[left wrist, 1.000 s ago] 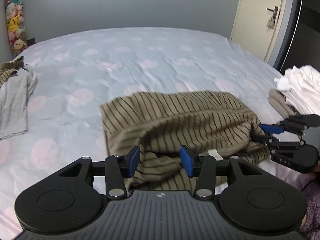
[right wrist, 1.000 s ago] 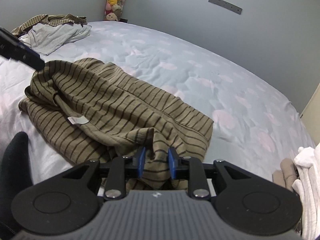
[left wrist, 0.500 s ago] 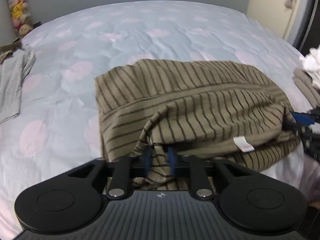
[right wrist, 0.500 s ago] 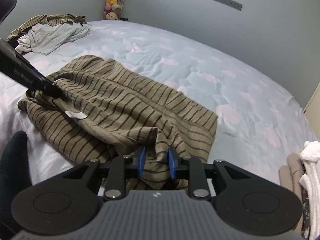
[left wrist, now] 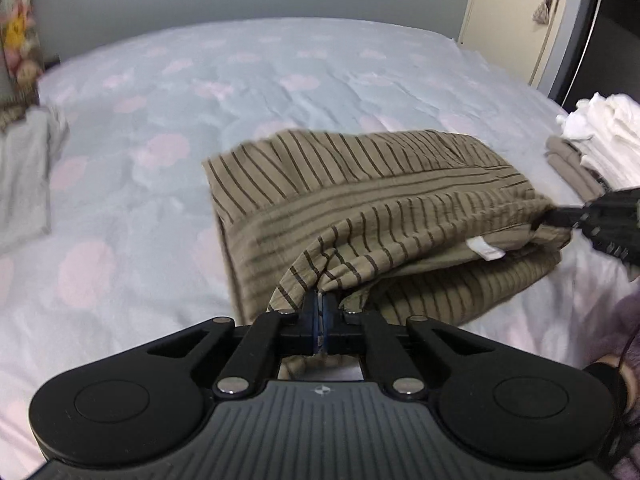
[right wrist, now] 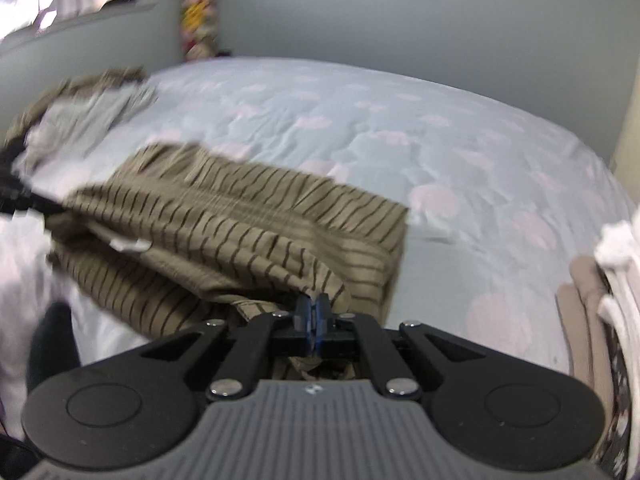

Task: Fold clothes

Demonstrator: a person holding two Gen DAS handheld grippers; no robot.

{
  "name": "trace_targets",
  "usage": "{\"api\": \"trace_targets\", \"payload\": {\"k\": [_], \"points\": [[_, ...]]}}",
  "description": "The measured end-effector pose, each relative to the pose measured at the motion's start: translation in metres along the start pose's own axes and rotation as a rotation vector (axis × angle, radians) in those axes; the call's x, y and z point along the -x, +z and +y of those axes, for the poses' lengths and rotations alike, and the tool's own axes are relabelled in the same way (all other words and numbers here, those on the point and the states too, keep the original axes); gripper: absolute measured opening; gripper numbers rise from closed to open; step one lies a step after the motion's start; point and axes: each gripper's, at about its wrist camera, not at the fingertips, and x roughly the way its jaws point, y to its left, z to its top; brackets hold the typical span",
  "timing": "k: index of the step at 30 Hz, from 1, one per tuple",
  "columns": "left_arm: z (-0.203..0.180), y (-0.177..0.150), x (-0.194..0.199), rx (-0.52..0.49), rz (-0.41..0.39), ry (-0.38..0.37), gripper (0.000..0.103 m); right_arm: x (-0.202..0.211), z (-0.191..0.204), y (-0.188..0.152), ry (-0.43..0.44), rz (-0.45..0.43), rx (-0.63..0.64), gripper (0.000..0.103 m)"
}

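Note:
An olive striped garment [left wrist: 360,216] lies bunched on the bed, a white label [left wrist: 484,249] showing on its near fold. My left gripper [left wrist: 319,304] is shut on a near edge of the garment. My right gripper [right wrist: 312,308] is shut on another edge of the same garment [right wrist: 240,232]. In the left wrist view the right gripper [left wrist: 560,216] pinches the cloth at the far right. In the right wrist view the left gripper [right wrist: 44,206] pinches it at the far left. The cloth is lifted and stretched between them.
The bed [left wrist: 280,80] has a pale blue sheet with pink spots. A grey garment [left wrist: 24,176] lies at the left edge. A stack of white and beige folded clothes [left wrist: 600,132] sits at the right. A door [left wrist: 516,12] stands behind.
My left gripper went from open to shut on the garment's near edge. Both grippers have lifted and pulled the cloth, and the right wrist view has swung and blurred.

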Motion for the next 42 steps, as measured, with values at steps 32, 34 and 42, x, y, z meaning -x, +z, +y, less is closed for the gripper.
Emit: {"api": "trace_targets", "payload": {"k": [32, 34, 42], "points": [[-0.054, -0.016, -0.01, -0.571, -0.09, 0.1, 0.004, 0.015, 0.022, -0.002, 0.034, -0.049, 0.289, 0.004], [-0.052, -0.021, -0.011, -0.605, -0.048, 0.074, 0.003, 0.015, 0.024, -0.006, 0.028, 0.001, 0.336, 0.004], [-0.047, -0.022, -0.044, -0.565, 0.147, 0.059, 0.005, -0.018, 0.034, -0.022, 0.053, 0.204, 0.413, 0.004]]}}
